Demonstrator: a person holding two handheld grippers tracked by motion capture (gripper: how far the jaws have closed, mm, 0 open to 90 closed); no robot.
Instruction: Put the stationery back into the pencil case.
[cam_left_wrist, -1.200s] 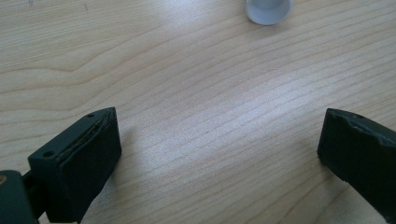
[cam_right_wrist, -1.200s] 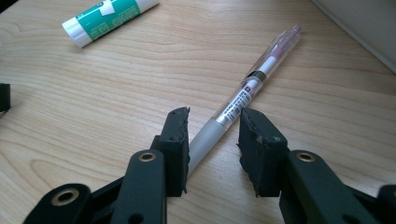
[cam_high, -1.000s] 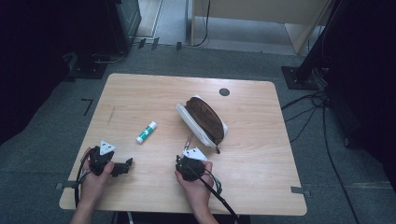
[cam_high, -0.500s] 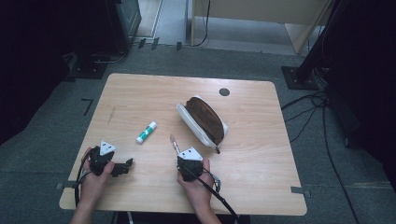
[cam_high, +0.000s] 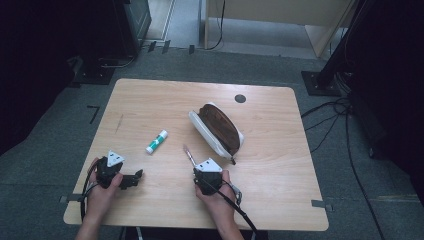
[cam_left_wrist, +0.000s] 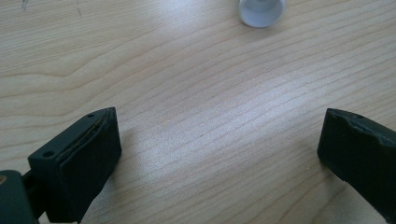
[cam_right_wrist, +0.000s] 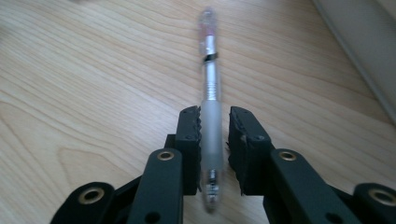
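Your right gripper (cam_right_wrist: 215, 135) has its two black jaws closed nearly all the way onto a clear plastic pen with a frosted grip sleeve (cam_right_wrist: 210, 107). The jaws pinch it at that frosted sleeve, close to the pen's near end, and most of the barrel sticks straight out past the jaw tips, away from your hand. In the high view the pen (cam_high: 189, 154) pokes out ahead of the right gripper (cam_high: 197, 167), angled a bit toward your left side, low over the light wooden table (cam_high: 280, 200).

Just ahead of that gripper and off to its right lies the brown and white zippered pencil pouch (cam_high: 217, 129), near the pen tip but not touching it. You can see its pale edge in the top right corner of the right gripper view.

Your left gripper (cam_left_wrist: 219, 144) is wide open with nothing between the jaws, just bare wood. Ahead of it lies a white glue stick with a green label (cam_high: 156, 141), well apart from the jaws; its round white end (cam_left_wrist: 261, 10) shows at the top of the left gripper view. In the high view the left gripper (cam_high: 136, 176) sits low at the table, pointing toward your right hand (cam_high: 215, 192).
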